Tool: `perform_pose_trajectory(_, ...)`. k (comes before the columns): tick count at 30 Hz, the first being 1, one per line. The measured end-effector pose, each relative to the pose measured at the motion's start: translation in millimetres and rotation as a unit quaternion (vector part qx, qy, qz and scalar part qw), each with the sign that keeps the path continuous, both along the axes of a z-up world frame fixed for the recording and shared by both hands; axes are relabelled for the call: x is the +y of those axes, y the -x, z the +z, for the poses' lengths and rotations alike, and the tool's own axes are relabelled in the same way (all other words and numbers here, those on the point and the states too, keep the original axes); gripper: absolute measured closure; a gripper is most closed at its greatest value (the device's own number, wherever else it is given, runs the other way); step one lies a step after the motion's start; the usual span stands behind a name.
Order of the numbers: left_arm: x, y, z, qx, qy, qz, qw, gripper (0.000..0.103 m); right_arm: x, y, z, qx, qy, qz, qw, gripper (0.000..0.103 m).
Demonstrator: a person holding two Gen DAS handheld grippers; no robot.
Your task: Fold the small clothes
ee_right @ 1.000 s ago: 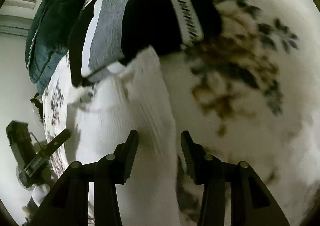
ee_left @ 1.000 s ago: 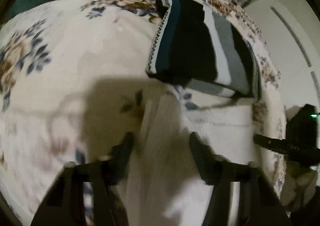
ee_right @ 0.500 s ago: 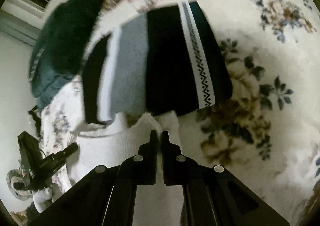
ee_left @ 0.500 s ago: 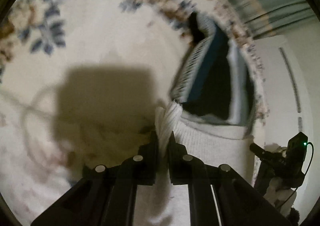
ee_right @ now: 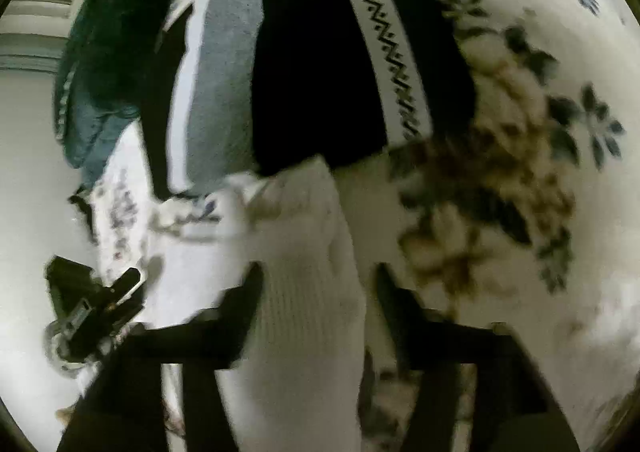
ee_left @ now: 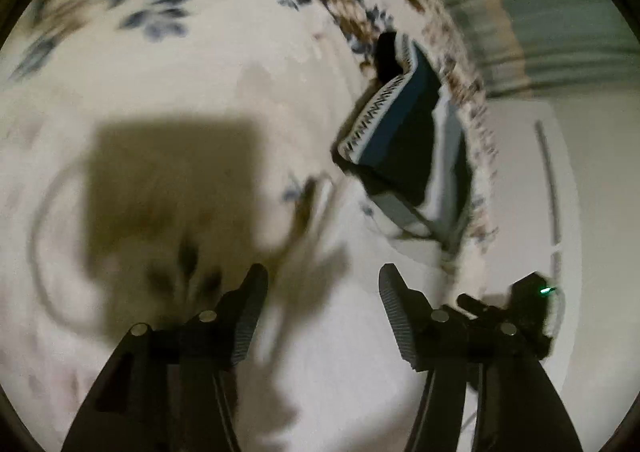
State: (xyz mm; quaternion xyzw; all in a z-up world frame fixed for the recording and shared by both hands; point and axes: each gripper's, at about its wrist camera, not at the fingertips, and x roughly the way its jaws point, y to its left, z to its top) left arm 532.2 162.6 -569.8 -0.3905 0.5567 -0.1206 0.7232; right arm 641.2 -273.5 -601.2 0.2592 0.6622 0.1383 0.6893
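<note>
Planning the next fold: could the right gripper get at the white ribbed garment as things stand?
Probably yes. The right gripper is opening with the white ribbed garment lying directly between its fingers, pads apart from the cloth. Nothing covers it; the folded dark striped garment lies farther ahead.

One white garment, one folded striped garment, one floral blanket, two grippers

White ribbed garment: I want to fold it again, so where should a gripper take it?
Probably at the white ribbed garment's far corner by the striped folded cloth, coming from above. That edge stands slightly raised off the floral blanket, so a finger could slip under. The right gripper straddles it, jaws opening, pads apparently clear.
</note>
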Motion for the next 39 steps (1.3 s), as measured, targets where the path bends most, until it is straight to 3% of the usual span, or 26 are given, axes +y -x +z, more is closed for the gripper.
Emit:
perform_pose_trajectory(3, 4.5, 64.4, 18.9, -0.007, 0.003, 0.029, 0.9995, 0.041, -18.7, 23.7, 7.5, 0.013, -0.032, 0.009, 0.999, 0.022)
perform_pose_trajectory(6, 3.5, 140.8, 19.7, 0.011, 0.021, 0.078, 0.9967, 0.040, -31.2, 46.7, 6.4, 0.035, -0.061, 0.026, 0.997, 0.021)
perform_pose_trajectory(9, -14.2, 187.4, 3.3, 0.040, 0.063, 0.113, 0.9908, 0.039, -42.5, 65.6, 0.9, 0.055, -0.077, 0.048, 0.994, 0.017)
perform_pose_trajectory(13, -47.5, 205.6, -32.1, 0.063, 0.115, 0.140, 0.9813, 0.039, -48.6, 68.8, -12.9, 0.079, -0.102, 0.070, 0.989, 0.013)
perform_pose_trajectory(16, -65.1, 197.1, -48.9, 0.059, 0.135, 0.167, 0.9749, 0.039, -44.4, 52.2, -30.2, 0.090, -0.125, 0.084, 0.984, 0.011)
perform_pose_trajectory(19, -65.5, 186.2, -31.7, 0.041, 0.136, 0.191, 0.9713, 0.039, -21.5, 31.0, -53.1, 0.108, -0.150, 0.113, 0.976, 0.011)
perform_pose_trajectory(22, -56.1, 178.4, 4.4, 0.020, 0.101, 0.165, 0.9810, 0.039, 3.5, 26.9, -70.1, 0.126, -0.170, 0.140, 0.967, 0.011)
perform_pose_trajectory(25, -39.4, 163.8, 31.4, 0.011, 0.037, 0.118, 0.9922, 0.039, 19.4, 32.6, -75.1, 0.124, -0.171, 0.154, 0.965, 0.011)
perform_pose_trajectory(29, -12.3, 136.9, 43.6, 0.001, 0.003, 0.100, 0.9950, 0.038, 19.4, 50.2, -78.2, 0.120, -0.183, 0.132, 0.967, 0.011)
perform_pose_trajectory(33, 0.8, 78.9, 11.4, -0.013, -0.008, 0.055, 0.9984, 0.038, 19.6, 72.3, -87.4, 0.124, -0.203, 0.099, 0.966, 0.011)
perform_pose_trajectory(37, -19.4, 40.3, -46.5, 0.022, 0.038, -0.015, 0.9989, 0.038, 22.4, 80.5, -95.7, 0.123, -0.227, 0.075, 0.963, 0.010)
perform_pose_trajectory(39, -31.5, 26.1, -62.0, 0.036, 0.029, -0.046, 0.9979, 0.037, 27.9, 81.6, -100.1, 0.121, -0.228, 0.068, 0.964, 0.008)
